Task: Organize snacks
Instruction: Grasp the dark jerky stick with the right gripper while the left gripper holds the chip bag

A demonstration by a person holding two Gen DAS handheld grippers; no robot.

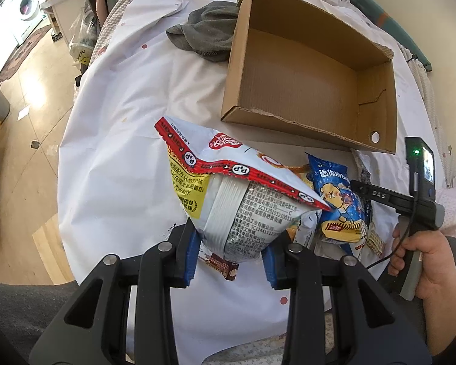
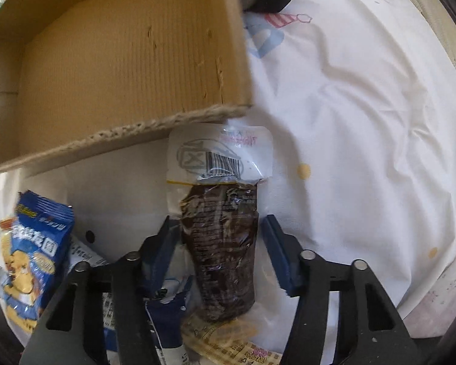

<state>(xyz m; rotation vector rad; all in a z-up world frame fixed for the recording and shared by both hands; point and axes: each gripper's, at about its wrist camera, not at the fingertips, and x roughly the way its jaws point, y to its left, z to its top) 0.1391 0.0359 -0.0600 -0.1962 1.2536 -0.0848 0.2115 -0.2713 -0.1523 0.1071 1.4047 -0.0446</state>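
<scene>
1. While my left gripper (image 1: 231,255) clamps the white snack bag (image 1: 228,194) at lower centre, my right gripper (image 2: 217,252) straddles the brown pouch (image 2: 222,249), its jaws not touching.
2. The pouch runs lengthwise up the frame, its clear end toward the cardboard box (image 2: 127,60).

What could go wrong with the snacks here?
1. The left tongs pinch only the bottom end of the puffy white snack bag with the red sealed edge, so it could slip out or tip over.
2. The right tongs stand around the dark brown snack in its clear wrapper, which looks slippery and may slide away.
3. That wrapper's top sits right by the brown cardboard box, so it might catch the edge when lifted.
</scene>
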